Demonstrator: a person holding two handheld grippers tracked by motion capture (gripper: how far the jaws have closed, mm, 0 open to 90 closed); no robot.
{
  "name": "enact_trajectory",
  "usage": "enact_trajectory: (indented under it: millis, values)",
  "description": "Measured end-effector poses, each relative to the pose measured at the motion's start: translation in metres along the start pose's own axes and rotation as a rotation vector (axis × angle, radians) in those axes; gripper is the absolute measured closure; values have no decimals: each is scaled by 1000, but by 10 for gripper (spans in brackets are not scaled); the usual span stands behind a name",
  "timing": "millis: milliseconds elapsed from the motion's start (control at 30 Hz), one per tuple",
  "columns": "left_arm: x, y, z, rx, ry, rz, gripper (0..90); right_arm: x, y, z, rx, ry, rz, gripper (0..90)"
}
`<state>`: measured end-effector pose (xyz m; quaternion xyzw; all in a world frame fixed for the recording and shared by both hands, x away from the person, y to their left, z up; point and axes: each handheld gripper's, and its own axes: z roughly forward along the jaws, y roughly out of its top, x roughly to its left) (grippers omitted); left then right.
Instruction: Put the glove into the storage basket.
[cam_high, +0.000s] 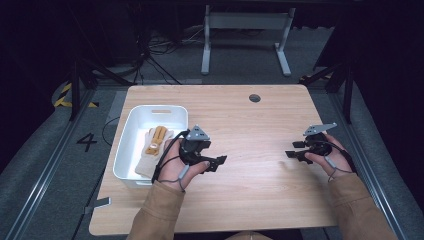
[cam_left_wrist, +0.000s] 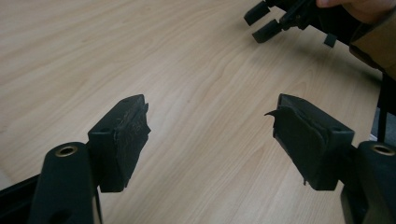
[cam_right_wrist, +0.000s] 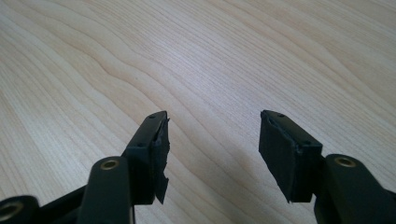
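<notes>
Glove (cam_high: 152, 148), cream with orange-brown patches, lies flat in white tub (cam_high: 131, 131) at the bench's (cam_high: 250, 130) left edge, just behind and beside left claw (cam_high: 219, 162), not touching it. Left claw points away from the tub toward bench centre, jaws apart, nothing between them. Right claw (cam_high: 292, 150) well apart across bare wood, jaws apart, empty. Nothing lies between the claws.
</notes>
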<state>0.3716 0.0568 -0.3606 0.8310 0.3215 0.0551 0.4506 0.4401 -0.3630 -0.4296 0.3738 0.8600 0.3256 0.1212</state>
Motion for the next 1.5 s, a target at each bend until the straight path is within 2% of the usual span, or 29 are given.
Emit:
enact_trajectory:
  millis: [100, 167, 267, 300, 533, 600, 633, 733, 867, 1000, 1100, 1167, 1367, 1500]
  values:
    - [-1, -4, 13, 30, -6, 23, 280, 1, 0, 0, 1, 3, -10, 432]
    - [-2, -7, 22, 35, -30, 23, 280, 1, -1, -1, -5, 8, -10, 432]
    - [-2, -11, 37, 75, -65, 59, 281, 0, -2, -2, -8, 8, -4, 432]
    - [-3, -13, 41, 75, -73, 64, 280, 0, -2, -1, -5, 8, -4, 432]
    - [-5, -32, 73, 127, -110, 90, 274, 2, -2, 2, 1, 16, -14, 429]
    - [-5, -35, 76, 135, -104, 102, 285, 2, -2, 2, 0, 14, -15, 429]
    - [-5, -40, 84, 116, -82, 127, 289, 3, -2, 3, 3, 12, -15, 428]
    - [-4, -45, 91, 99, -90, 115, 291, 2, -3, 3, 7, 8, -13, 427]
    - [-2, -52, 99, 99, -75, 86, 286, 2, -4, 6, 15, 13, -14, 425]
    - [-4, -57, 105, 107, -48, 105, 273, 2, -4, 7, 16, 15, -19, 424]
    - [-6, -57, 107, 90, -43, 142, 265, 4, -4, 7, 14, 18, -21, 423]
    - [-7, -57, 107, 86, -50, 149, 262, 4, -4, 8, 16, 18, -23, 423]
    - [-6, -59, 109, 100, -47, 135, 252, 5, -4, 9, 19, 21, -26, 421]
    - [-1, -60, 109, 110, -19, 119, 248, 5, -3, 8, 15, 22, -23, 421]
